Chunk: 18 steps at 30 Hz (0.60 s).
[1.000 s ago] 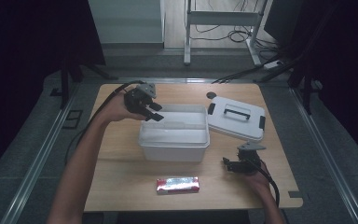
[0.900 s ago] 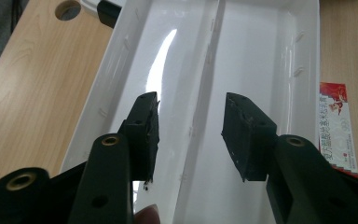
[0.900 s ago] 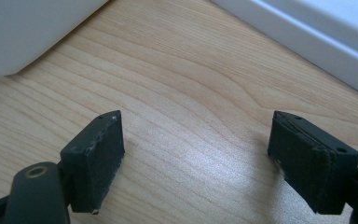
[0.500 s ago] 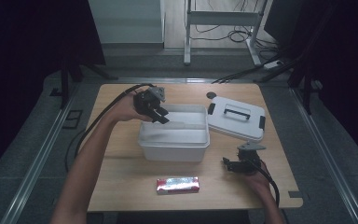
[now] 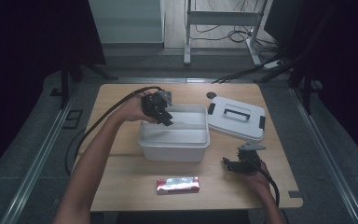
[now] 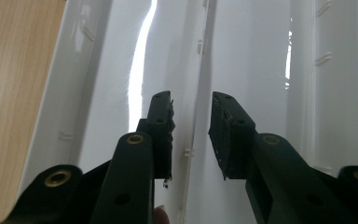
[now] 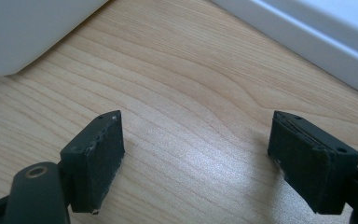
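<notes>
Bin (image 5: 175, 140) sits mid-table with its lid (image 5: 237, 118) off, lying just beside it on the right. Left gripper (image 5: 161, 112) hangs over the bin's far left rim; the left gripper view looks straight down at a white wall or rim edge (image 6: 200, 70) running between the pads. Jaws have just been closing, now a narrow gap, pads not yet pressing on anything. Looks like a grab on the bin itself, still to land. Right gripper (image 7: 198, 154) rests low on the table (image 7: 191, 84), jaws wide, nothing in them. Red packet (image 5: 177, 185) lies untouched at the near edge, well apart from both grippers. My read: early stage, lid and packet still to be handled.
</notes>
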Tool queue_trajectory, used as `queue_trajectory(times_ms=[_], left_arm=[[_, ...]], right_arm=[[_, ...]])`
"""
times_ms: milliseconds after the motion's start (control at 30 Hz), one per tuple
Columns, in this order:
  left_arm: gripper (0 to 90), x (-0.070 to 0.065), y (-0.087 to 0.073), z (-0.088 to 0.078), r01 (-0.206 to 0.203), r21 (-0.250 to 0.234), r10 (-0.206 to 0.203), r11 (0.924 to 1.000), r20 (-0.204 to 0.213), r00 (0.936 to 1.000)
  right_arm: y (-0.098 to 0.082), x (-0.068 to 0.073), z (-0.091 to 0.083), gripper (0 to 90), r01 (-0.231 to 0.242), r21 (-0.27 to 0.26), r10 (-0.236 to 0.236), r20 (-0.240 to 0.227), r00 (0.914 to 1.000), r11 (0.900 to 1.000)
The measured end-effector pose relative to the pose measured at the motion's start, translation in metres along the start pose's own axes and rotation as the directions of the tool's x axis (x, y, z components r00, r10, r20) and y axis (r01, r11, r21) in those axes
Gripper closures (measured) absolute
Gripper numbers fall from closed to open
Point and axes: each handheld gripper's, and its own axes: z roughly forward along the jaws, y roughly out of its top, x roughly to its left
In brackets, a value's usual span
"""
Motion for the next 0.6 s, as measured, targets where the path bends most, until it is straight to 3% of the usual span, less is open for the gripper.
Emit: queue_trajectory(times_ms=[600], left_arm=[[83.1,0.001,0.003,0.020,-0.023,0.043,0.021,0.9988,0.041,0.9989]], right_arm=[[0.000,0.000,0.000,17.8,-0.002,0.001,0.002,0.000,1.0000,1.000]])
